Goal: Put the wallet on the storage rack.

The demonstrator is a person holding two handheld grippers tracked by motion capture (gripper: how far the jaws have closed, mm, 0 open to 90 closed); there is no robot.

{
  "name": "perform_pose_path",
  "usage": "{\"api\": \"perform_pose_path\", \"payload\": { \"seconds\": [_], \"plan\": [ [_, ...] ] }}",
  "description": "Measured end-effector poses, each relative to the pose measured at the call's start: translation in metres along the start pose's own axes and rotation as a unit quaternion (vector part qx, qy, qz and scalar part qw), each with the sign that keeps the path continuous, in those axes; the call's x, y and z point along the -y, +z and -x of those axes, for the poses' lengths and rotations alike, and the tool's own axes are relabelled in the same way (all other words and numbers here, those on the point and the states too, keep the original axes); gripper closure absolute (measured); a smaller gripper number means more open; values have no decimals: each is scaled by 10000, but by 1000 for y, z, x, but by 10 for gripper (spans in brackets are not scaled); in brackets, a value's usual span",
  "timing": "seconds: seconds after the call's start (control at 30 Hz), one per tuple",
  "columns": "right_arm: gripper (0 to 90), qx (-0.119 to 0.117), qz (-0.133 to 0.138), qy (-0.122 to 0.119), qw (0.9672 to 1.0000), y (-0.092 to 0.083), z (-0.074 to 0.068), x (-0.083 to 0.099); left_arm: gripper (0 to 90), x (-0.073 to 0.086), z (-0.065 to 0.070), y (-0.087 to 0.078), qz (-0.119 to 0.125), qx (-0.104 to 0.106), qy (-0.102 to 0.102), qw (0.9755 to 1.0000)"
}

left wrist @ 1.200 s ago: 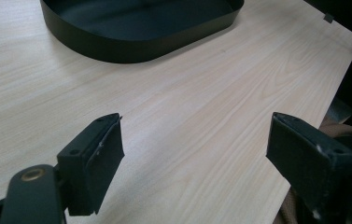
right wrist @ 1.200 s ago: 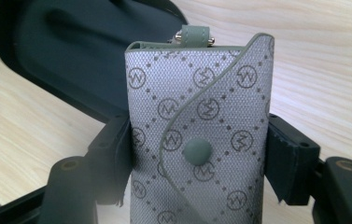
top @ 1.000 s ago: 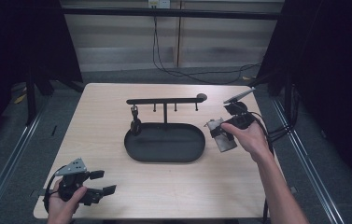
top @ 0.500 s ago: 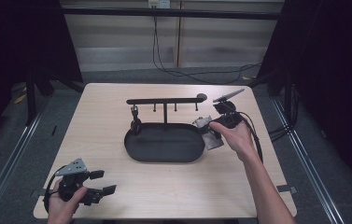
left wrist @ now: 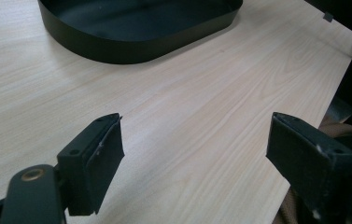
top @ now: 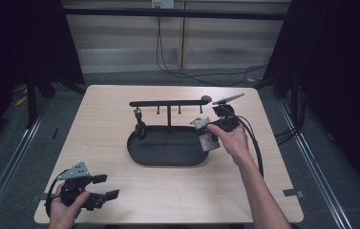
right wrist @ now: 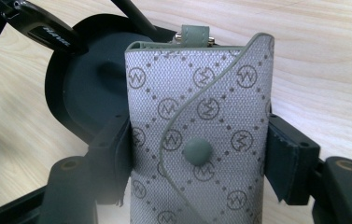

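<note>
A grey patterned key pouch (right wrist: 201,140) with a green snap and a green loop on top stands upright between the pads (right wrist: 283,158) of my right gripper (right wrist: 197,158), which is shut on it. In the high view the right gripper (top: 207,133) holds the pouch (top: 208,142) over the right end of the black oval tray (top: 134,151). Behind the tray stands a black rack bar (top: 168,103) with hooks. A small dark item (top: 140,125) hangs from its left hook. My left gripper (top: 106,187) rests open at the table's front left corner, nothing between its jaws (left wrist: 197,154).
The tray wall (left wrist: 131,44) lies ahead of the left gripper across bare wood. The table's edge drops off close to the left gripper. A cable (top: 254,143) trails from the right gripper along the person's forearm. Dark floor and rails surround the table.
The right hand has carried the pouch leftward and slightly down, from beside the tray to over its right end. The left gripper has stayed put.
</note>
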State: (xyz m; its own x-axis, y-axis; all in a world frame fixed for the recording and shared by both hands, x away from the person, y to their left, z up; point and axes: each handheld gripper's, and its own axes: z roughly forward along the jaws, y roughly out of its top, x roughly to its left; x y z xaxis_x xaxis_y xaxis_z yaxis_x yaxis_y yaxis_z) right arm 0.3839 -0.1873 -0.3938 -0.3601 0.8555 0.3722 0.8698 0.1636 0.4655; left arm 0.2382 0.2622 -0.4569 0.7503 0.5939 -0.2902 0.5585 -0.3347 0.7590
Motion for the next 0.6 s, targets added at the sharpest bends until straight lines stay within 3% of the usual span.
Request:
{"api": "perform_pose_path", "payload": {
  "seconds": [0.6],
  "plan": [
    [330,-15,92,181,9998,39,2,4,185,0,0,-2,61,8,23,10000]
  ]
}}
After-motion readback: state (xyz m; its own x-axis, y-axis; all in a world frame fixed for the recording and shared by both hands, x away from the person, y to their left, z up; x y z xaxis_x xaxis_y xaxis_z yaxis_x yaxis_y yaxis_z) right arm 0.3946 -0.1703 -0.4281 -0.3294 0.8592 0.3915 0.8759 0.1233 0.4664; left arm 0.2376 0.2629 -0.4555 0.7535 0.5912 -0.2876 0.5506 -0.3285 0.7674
